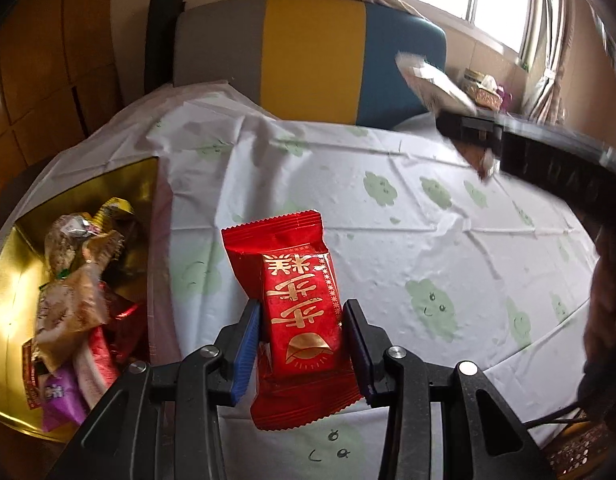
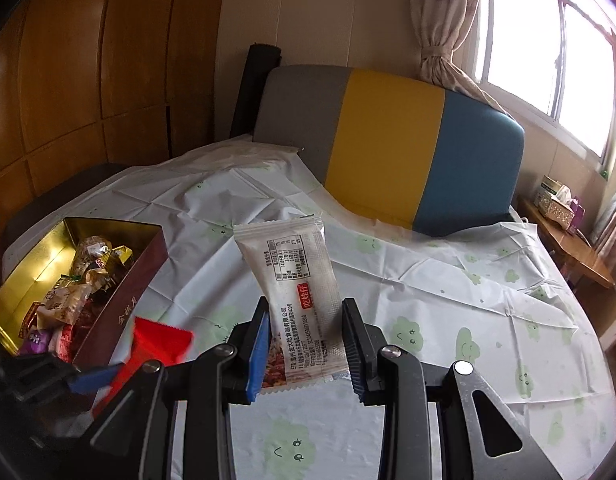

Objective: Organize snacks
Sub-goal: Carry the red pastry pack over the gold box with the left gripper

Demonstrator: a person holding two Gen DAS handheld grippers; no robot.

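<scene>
My left gripper is shut on a red snack packet with gold lettering, held above the tablecloth. Just left of it sits the gold-lined tin box, holding several wrapped snacks. My right gripper is shut on a white snack packet with a printed label, also lifted off the table. In the right wrist view the box lies to the left, and the red packet and the left gripper's blue pad show at lower left. The white packet appears blurred at upper right in the left wrist view.
A white tablecloth with green cloud faces covers the round table. A grey, yellow and blue chair back stands at the far edge. A wooden side table with a tissue box sits by the window at right.
</scene>
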